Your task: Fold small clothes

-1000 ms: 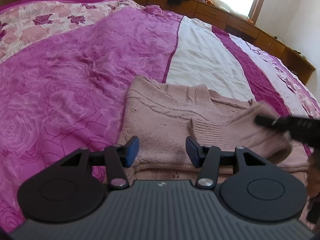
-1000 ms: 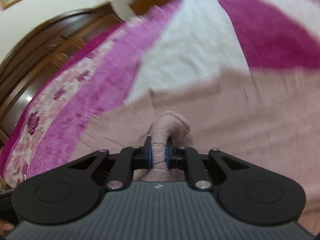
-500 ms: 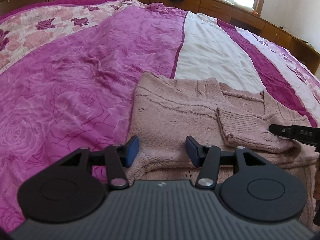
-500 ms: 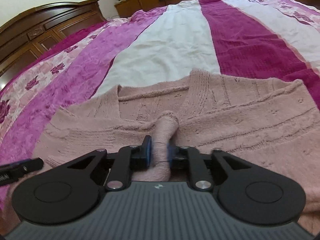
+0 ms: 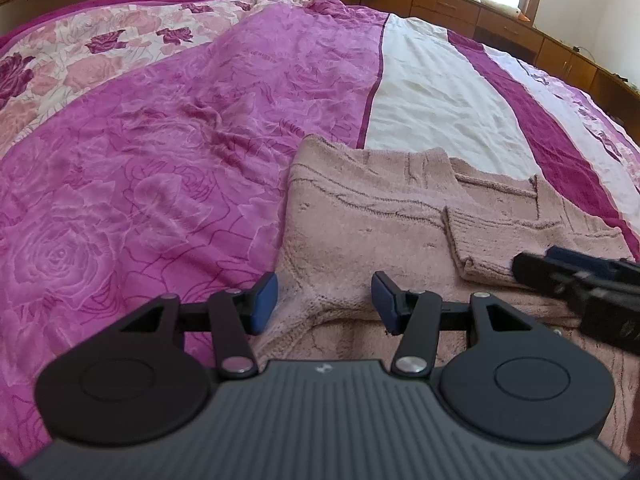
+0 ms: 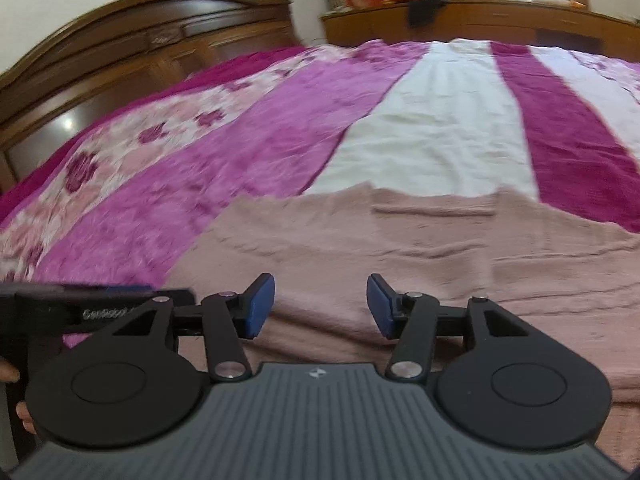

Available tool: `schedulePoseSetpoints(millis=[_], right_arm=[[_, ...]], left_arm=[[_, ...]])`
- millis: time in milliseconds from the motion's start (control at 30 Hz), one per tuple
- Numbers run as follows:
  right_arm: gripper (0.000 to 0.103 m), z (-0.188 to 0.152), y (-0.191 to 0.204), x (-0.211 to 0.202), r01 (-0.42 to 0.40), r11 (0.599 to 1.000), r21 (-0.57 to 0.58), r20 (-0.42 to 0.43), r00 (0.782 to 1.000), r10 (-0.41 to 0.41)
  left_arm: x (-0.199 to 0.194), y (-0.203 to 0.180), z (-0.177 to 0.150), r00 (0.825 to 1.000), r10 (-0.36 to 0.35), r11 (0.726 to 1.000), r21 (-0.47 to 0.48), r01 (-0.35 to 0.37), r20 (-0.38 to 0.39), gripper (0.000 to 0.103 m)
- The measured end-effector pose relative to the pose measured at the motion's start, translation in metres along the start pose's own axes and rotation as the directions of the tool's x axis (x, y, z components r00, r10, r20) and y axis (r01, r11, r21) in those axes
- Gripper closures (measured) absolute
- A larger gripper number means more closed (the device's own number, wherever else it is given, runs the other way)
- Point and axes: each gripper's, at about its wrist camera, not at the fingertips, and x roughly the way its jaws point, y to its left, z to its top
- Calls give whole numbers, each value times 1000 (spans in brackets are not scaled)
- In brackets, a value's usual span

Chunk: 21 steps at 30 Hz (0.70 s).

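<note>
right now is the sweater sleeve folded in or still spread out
Folded in. In the left wrist view the ribbed sleeve lies across the pink sweater body, cuff toward the middle, not out on the bedspread.

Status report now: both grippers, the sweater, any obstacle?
Left gripper open, empty. Right gripper open, empty. Pink sweater on bed, sleeve folded across. No obstacle.

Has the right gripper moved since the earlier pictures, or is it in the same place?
Yes. The right gripper let go of the sleeve, opened, and drew back toward the sweater's near edge.
</note>
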Motion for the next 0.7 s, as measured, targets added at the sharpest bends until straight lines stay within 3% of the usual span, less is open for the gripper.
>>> schedulePoseSetpoints(millis=[333, 400, 467, 533, 700], right_arm=[[45, -11, 11, 27, 16, 1000, 5, -36, 999, -16], [56, -12, 9, 29, 34, 999, 18, -29, 999, -33], [82, -10, 6, 30, 58, 998, 30, -20, 998, -58], [92, -7, -2, 24, 50, 996, 69, -1, 999, -50], [93, 7, -23, -14, 102, 988, 119, 113, 987, -115]], left_arm=[[4, 3, -2, 1000, 5, 1000, -3, -5, -15, 49], [4, 3, -2, 1000, 8, 1000, -3, -8, -17, 49], [4, 3, -2, 1000, 8, 1000, -1, -8, -17, 49], [4, 3, -1, 1000, 7, 1000, -2, -8, -18, 49], [3, 4, -1, 1000, 7, 1000, -7, -7, -21, 49]])
